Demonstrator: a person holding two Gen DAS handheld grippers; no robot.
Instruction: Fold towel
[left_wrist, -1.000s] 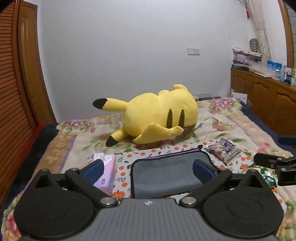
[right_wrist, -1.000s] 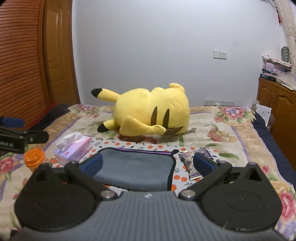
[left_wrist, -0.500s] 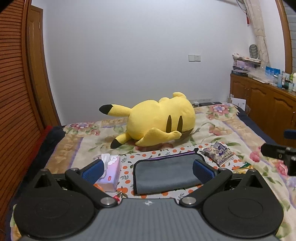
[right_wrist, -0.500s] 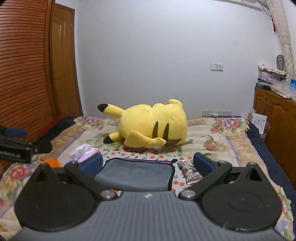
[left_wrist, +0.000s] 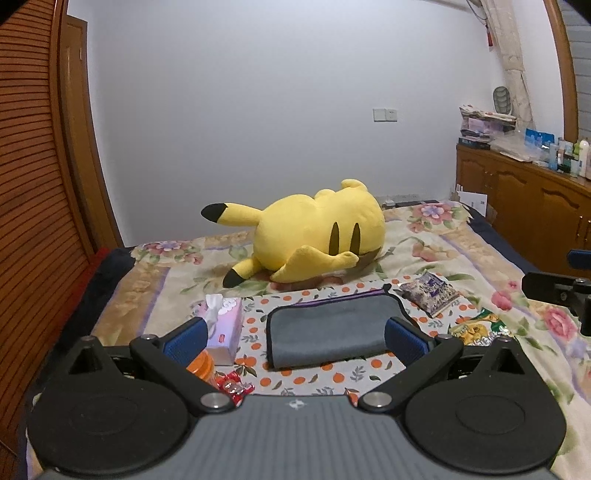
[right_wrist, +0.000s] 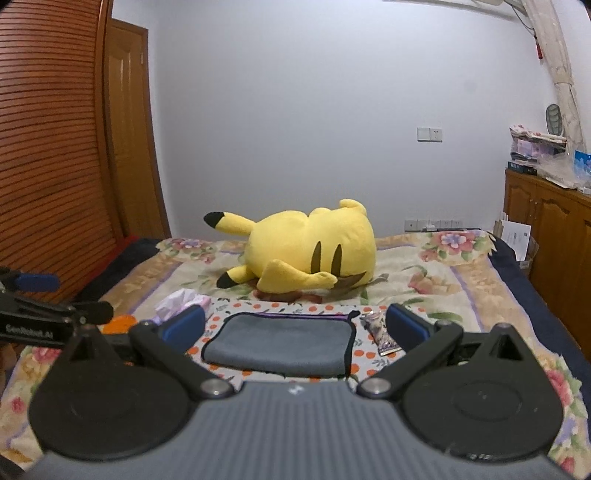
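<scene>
A grey towel (left_wrist: 332, 326) with a dark edge lies folded flat on an orange-dotted cloth (left_wrist: 295, 373) on the bed; it also shows in the right wrist view (right_wrist: 280, 347). My left gripper (left_wrist: 295, 338) is open and empty, held above and short of the towel. My right gripper (right_wrist: 295, 326) is open and empty, also back from the towel. The right gripper's tip shows at the right edge of the left wrist view (left_wrist: 554, 291), and the left gripper shows at the left of the right wrist view (right_wrist: 55, 314).
A big yellow plush toy (left_wrist: 314, 232) lies behind the towel. A pink tissue box (left_wrist: 223, 328) and an orange-lidded jar (left_wrist: 201, 367) are left of it. Snack packets (left_wrist: 430, 293) lie to its right. A wooden cabinet (left_wrist: 535, 206) stands right, a wooden door (right_wrist: 125, 147) left.
Both grippers have pulled back and up from the towel, so it looks smaller and farther. The towel lies still and both jaws stay open.
</scene>
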